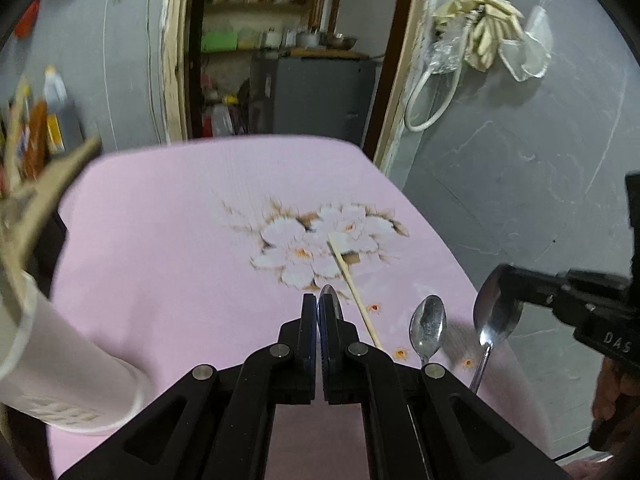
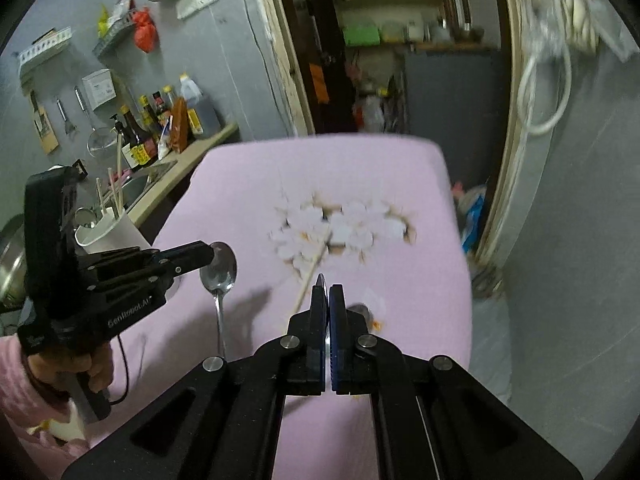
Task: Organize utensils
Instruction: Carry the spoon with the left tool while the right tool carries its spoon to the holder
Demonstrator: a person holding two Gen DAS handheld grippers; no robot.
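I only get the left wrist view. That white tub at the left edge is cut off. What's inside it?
Observer: The right wrist view shows the white holder standing with several chopsticks sticking out of its top.
Operator: My left gripper shows just a metal tip. What is it clamping?
Observer: The left gripper is shut on a spoon at the bowl, with the handle hanging down over the pink tablecloth.
Operator: What's beyond the holder?
Observer: A counter with sauce bottles.
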